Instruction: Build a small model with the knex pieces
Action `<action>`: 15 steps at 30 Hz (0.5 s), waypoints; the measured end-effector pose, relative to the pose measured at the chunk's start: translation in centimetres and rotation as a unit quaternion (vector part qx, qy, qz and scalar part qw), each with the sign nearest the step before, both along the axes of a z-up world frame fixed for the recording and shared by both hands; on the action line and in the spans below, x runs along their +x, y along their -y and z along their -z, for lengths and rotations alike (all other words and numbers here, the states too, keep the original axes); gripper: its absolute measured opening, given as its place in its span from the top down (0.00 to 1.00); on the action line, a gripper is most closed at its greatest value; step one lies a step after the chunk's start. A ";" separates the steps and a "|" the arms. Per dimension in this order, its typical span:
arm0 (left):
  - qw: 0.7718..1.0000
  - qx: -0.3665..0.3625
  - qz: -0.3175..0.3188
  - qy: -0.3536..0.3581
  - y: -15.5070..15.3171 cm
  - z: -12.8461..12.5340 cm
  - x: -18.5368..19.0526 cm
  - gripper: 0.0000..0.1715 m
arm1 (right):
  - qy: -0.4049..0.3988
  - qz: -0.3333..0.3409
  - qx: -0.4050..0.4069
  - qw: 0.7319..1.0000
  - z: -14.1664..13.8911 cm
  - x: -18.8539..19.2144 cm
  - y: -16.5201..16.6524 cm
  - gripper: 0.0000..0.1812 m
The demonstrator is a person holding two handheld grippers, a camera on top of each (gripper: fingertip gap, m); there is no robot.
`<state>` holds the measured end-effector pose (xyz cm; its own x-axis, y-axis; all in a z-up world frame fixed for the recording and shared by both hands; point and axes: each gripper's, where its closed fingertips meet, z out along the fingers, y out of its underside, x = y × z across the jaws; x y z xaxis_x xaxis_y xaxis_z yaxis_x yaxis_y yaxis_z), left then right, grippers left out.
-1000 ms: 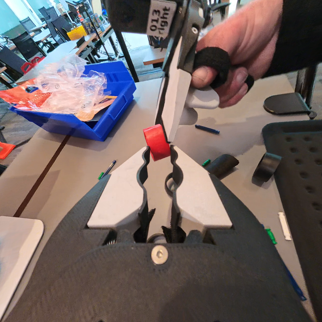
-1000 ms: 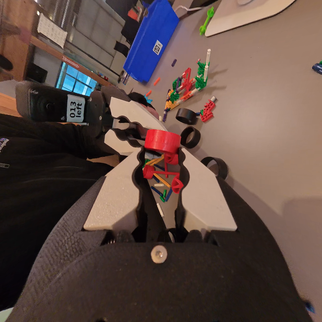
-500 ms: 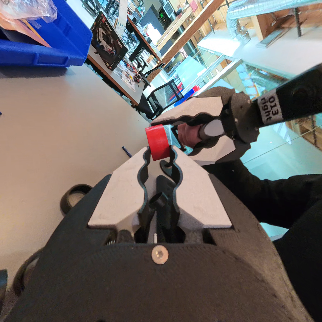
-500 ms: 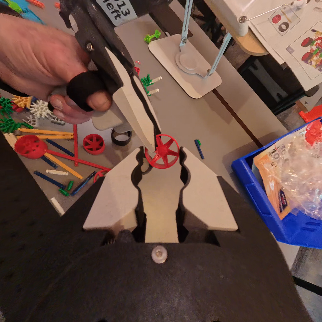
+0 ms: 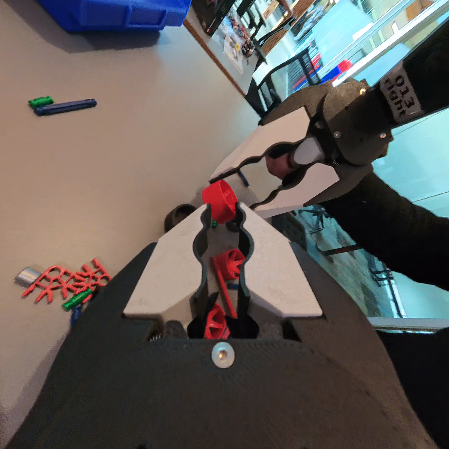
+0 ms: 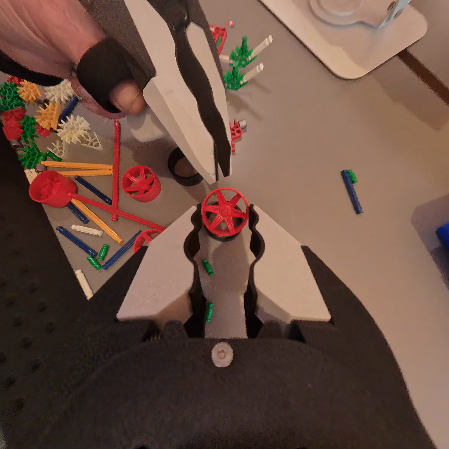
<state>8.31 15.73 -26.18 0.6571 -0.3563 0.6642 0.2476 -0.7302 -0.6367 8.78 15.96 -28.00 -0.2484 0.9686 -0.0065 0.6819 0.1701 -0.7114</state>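
A red spoked wheel (image 5: 218, 201) sits between the tips of my left gripper (image 5: 223, 206), which is shut on its flat sides. In the right wrist view the same wheel (image 6: 224, 215) faces the camera, and my right gripper (image 6: 224, 210) is shut across its rim. The right gripper (image 5: 230, 194) comes in from the right in the left wrist view, jaws spread around the wheel. The left gripper (image 6: 218, 178), held by a hand, reaches down from the top, tips at the wheel's upper rim. A black tyre (image 6: 220, 239) shows just under the wheel.
On the grey table lie a second red wheel (image 6: 141, 183), a black tyre ring (image 6: 184, 170), coloured rods and a heap of connectors (image 6: 36, 116). A blue rod with a green piece (image 6: 352, 192) lies to the right. A blue bin (image 5: 116, 12) and a white lamp base (image 6: 352, 36) stand farther off. My left and right fingertips are right by each other.
Both grippers have swung round together with the wheel between them. The right wrist view now looks straight down at the table. The wheel stays between both pairs of tips.
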 end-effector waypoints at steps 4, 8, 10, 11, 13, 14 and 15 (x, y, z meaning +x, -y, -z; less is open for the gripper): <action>0.998 -0.006 0.009 -0.056 -0.4 2.2 -0.3 0.95 | 0.025 -0.016 -0.001 1.000 2.1 -0.4 0.2 0.81; 0.994 -0.016 0.025 -0.104 -0.6 3.8 -0.2 1.00 | 0.059 -0.028 0.004 0.998 3.7 -0.4 0.1 0.81; 0.991 -0.023 0.035 -0.129 -0.6 4.5 -0.2 1.00 | 0.068 -0.036 0.008 0.997 4.0 -0.3 0.2 0.81; 0.991 -0.021 0.037 -0.130 -0.6 4.5 -0.2 1.00 | 0.071 -0.037 0.010 0.997 4.0 -0.2 0.2 0.81; 0.991 -0.023 0.044 -0.127 -0.6 4.5 0.0 1.00 | 0.080 -0.039 0.013 0.996 4.1 0.0 0.1 0.81; 0.990 -0.022 0.048 -0.129 -0.6 4.6 0.1 1.00 | 0.086 -0.040 0.016 0.995 4.2 0.1 0.1 0.81; 0.989 -0.023 0.052 -0.137 -0.6 4.7 0.2 1.00 | 0.091 -0.041 0.017 0.995 4.3 0.1 0.1 0.81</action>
